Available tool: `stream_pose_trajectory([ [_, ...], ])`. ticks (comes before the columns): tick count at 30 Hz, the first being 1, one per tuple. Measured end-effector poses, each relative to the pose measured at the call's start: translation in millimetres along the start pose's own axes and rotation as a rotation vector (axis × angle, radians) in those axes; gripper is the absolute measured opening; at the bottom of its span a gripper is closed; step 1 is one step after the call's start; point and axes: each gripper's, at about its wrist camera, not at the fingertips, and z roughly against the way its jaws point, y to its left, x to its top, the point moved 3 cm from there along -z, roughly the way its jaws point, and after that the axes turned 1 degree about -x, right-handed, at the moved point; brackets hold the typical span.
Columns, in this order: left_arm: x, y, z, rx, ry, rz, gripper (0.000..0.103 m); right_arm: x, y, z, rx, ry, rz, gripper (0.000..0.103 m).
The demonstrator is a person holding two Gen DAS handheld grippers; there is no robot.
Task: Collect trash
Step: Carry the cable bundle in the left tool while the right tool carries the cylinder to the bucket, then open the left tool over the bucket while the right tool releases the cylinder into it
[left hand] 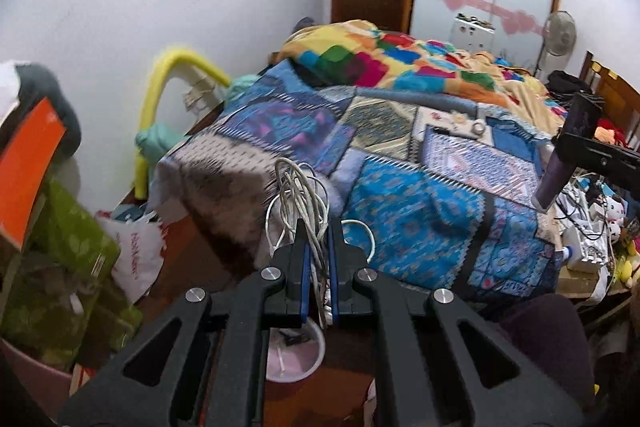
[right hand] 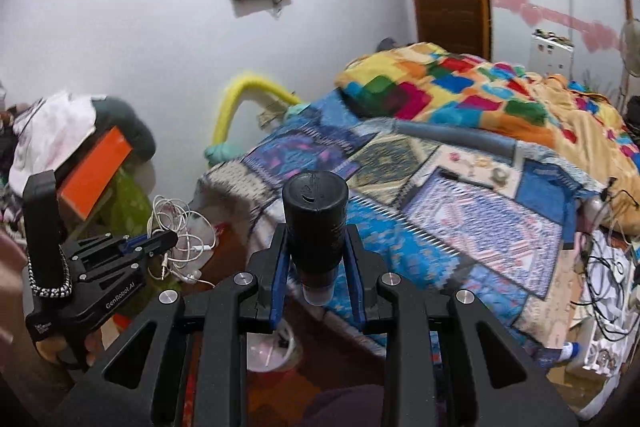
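"GenRobot.AI" printed on left gripper [right hand: 160, 241] body; plastic bag [left hand: 138, 255] lettering blurred, unreadable.

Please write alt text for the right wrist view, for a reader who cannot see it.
The right hand-held gripper is shut on a dark cylindrical tube with a clear cap, above a bed with a blue patchwork quilt. At left, the left hand-held gripper grips a tangled white cable.

1. My left gripper [left hand: 318, 247] is matte black, with 2 blue-lined fingers and 4 round silver screws across the lower frame.
2. My right gripper [right hand: 316, 247] matches it.
3. At the right view's lower left, white "GenRobot.AI" lettering marks the left tool's side, above my bare fingers [right hand: 60, 349].
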Motion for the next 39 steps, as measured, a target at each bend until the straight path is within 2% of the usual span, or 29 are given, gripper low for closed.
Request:
stream_pose_trajectory([
  [9, -55.0, 60.9, -21.6, 0.025, 0.091, 0.095, 0.007, -22.3, 57.7, -56.2, 0.053, 0.139, 0.088, 0.024],
  [20, -134.8, 102.2, -73.2, 0.041, 0.276, 0.218, 0.007, -75.6, 108.3, -142.5, 0.124, 0.399, 0.141, 0.024],
  [21, -139.7, 104.6, -76.9, 0.043, 0.289, 0.229, 0.007, -83.4, 113.8, -153.9, 0.146, 0.441, 0.149, 0.024],
  [25, -153.9, 114.1, -88.5, 0.050, 0.330, 0.271, 0.007, -100.7, 129.7, -184.4, 0.153, 0.519, 0.185, 0.024],
  [28, -159.9, 119.2, -94.3, 0.047, 0.349, 0.300, 0.007, -110.4, 139.6, -204.4, 0.190, 0.580, 0.187, 0.025],
  [30, -162.5, 120.1, -99.4, 0.043, 0.364, 0.310, 0.007, -114.2, 143.1, -213.8, 0.218, 0.623, 0.171, 0.032],
  [31, -162.2, 120.2, -102.1, 0.042, 0.371, 0.311, 0.007, -114.9, 143.3, -216.1, 0.222, 0.631, 0.163, 0.038],
  [32, -163.3, 119.2, -105.7, 0.038, 0.381, 0.312, 0.007, -115.7, 142.7, -217.9, 0.219, 0.634, 0.155, 0.040],
  [39, -159.0, 110.9, -127.2, 0.020, 0.421, 0.312, 0.007, -113.1, 132.1, -207.7, 0.168, 0.604, 0.188, 0.040],
])
